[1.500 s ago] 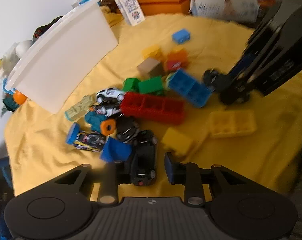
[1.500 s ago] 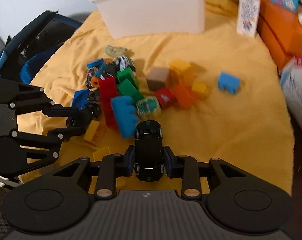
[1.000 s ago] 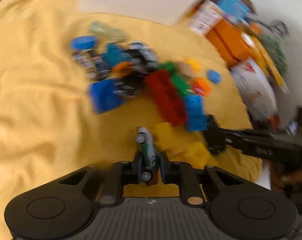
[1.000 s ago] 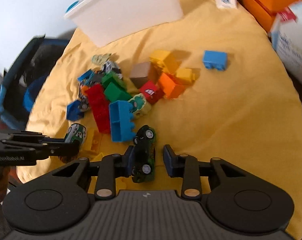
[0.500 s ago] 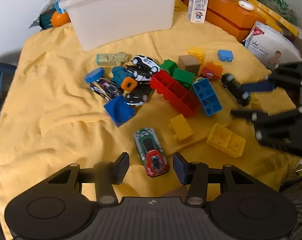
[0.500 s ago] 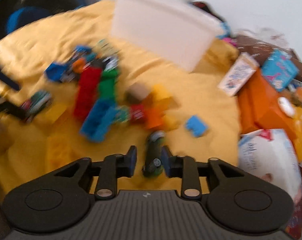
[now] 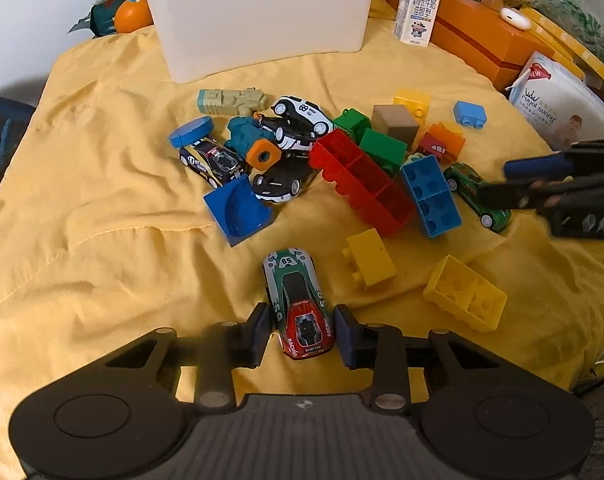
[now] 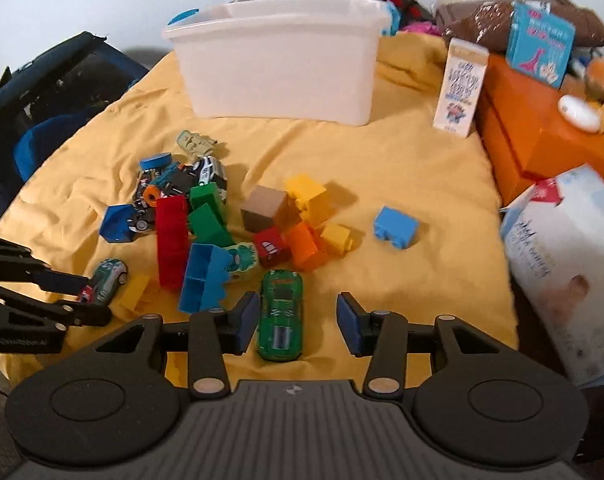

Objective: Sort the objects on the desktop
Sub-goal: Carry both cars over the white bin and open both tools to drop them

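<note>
A red and green toy car lies flat on the yellow cloth between the pads of my left gripper. Its jaws are closing, with the pads very near the car's sides but a thin gap still showing. My right gripper is opening. A green toy car rests on the cloth between its fingers, close to the left pad and well off the right one. Each gripper also shows in the other's view: the right gripper and the left gripper. The white bin stands behind the toy pile.
Several building blocks and toy cars are heaped mid-cloth, among them a long red block and blue block. Orange boxes, a milk carton and a wipes pack line the right. A dark chair stands left.
Both cars were held off the cloth and now lie on it. The left jaws spread wide, then narrowed around the red and green car. The right jaws spread off the green car.
</note>
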The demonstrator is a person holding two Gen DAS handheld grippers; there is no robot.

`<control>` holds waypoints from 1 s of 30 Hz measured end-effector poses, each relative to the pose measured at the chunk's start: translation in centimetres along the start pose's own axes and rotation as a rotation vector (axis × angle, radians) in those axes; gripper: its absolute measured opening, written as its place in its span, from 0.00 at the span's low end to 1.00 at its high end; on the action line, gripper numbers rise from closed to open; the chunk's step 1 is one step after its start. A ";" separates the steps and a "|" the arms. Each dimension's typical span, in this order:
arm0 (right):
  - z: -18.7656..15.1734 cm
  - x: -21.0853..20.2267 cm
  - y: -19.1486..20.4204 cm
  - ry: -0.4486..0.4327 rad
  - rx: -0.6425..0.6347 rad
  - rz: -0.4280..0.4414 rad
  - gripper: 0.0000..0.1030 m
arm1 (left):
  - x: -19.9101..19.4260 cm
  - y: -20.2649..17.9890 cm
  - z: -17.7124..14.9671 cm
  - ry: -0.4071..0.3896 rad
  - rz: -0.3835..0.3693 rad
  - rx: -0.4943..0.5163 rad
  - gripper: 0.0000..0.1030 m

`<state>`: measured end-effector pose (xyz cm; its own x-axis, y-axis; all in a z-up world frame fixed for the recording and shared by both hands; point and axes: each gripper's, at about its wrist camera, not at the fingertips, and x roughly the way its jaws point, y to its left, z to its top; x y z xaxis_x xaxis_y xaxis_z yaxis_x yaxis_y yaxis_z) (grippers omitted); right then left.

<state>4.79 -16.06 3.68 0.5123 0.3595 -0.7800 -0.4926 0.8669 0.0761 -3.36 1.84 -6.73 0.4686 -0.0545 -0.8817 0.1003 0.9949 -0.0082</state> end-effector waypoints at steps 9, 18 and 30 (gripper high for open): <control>-2.1 1.4 1.7 0.088 -0.103 0.012 0.32 | -3.9 0.9 0.3 -0.074 0.007 -0.033 0.32; 0.3 -3.1 1.0 -0.002 -0.058 0.040 0.32 | -9.7 2.4 4.4 -0.294 -0.017 -0.097 0.33; 14.9 -3.6 -0.7 -0.281 -0.136 -0.035 0.32 | -9.5 4.9 22.9 -0.527 0.165 0.094 0.33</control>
<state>13.78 -12.87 15.68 0.6956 0.4281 -0.5770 -0.5513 0.8330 -0.0466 12.78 5.25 12.39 0.8577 0.0424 -0.5124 0.0552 0.9833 0.1736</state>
